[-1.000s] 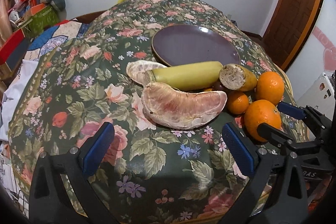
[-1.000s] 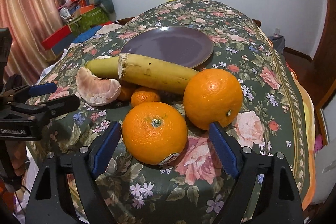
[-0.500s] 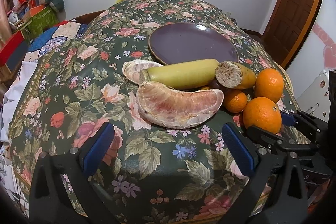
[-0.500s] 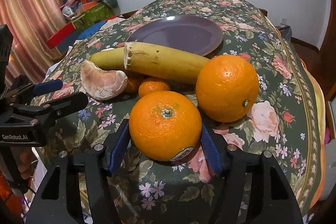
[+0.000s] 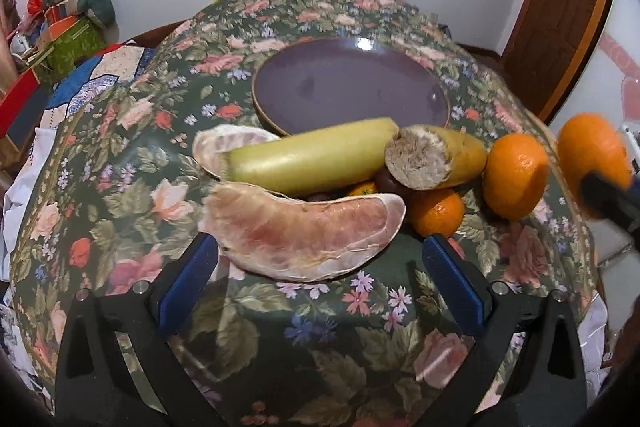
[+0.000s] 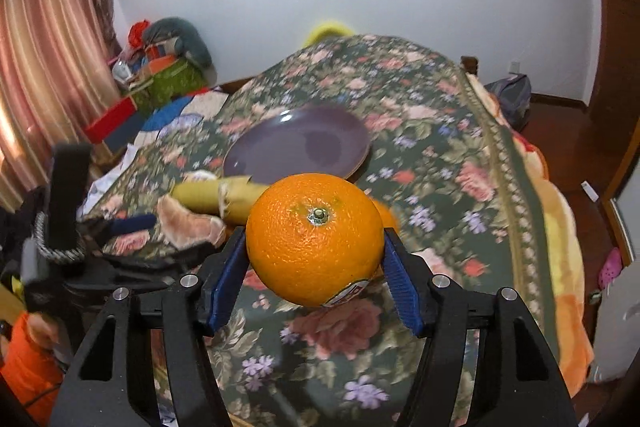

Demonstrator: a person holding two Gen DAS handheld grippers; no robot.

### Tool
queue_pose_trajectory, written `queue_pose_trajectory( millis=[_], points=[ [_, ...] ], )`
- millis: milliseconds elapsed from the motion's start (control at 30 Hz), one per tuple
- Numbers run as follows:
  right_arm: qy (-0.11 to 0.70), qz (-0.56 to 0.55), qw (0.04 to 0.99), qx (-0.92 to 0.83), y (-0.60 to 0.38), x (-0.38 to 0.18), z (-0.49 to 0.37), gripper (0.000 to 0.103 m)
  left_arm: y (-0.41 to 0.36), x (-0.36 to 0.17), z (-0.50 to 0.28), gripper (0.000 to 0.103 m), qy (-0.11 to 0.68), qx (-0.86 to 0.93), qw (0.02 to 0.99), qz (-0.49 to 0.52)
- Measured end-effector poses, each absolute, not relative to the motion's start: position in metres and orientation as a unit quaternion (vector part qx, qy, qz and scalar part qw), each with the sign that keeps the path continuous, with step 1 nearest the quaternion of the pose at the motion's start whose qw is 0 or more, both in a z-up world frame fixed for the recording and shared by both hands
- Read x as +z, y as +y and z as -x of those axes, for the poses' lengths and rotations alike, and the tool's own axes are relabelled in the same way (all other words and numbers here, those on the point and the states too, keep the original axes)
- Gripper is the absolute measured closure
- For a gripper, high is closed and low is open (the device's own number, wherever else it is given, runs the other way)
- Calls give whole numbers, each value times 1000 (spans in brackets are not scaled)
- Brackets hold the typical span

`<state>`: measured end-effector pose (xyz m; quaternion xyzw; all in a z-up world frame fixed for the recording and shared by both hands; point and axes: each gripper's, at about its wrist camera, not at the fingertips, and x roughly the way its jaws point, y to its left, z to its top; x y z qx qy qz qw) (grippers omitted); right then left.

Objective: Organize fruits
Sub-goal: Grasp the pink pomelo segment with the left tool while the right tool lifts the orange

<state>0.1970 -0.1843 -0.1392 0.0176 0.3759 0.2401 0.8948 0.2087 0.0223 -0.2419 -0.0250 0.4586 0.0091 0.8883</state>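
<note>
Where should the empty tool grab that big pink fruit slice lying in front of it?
Grip the pomelo segment across its thick middle, coming down from above with the left tool. Its curved body is too long to span lengthwise, and the tapered ends would likely slip.

The left wrist camera sits low behind its own fingers (image 5: 200,259), close over the near edge of the table (image 5: 120,155), facing down across it toward the plate (image 5: 348,87) at twelve o'clock and the wall behind. The right wrist camera looks from higher, with an orange (image 6: 314,239) filling its centre up close. Both views share the plate (image 6: 296,143), the bananas (image 6: 200,195) and the floral cloth; the left view catches that orange (image 5: 592,155) at three o'clock.
</note>
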Motion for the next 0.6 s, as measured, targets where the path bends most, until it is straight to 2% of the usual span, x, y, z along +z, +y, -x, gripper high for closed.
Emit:
queue_pose_trajectory(
  millis=[233, 600],
  points=[
    [375, -31, 896, 235, -194, -141, -201, 41, 29, -261, -221, 0, 476, 37, 878, 40],
    [389, -32, 891, 233, -195, -151, -203, 41, 44, -256, -215, 3, 445, 22, 893, 62]
  ],
)
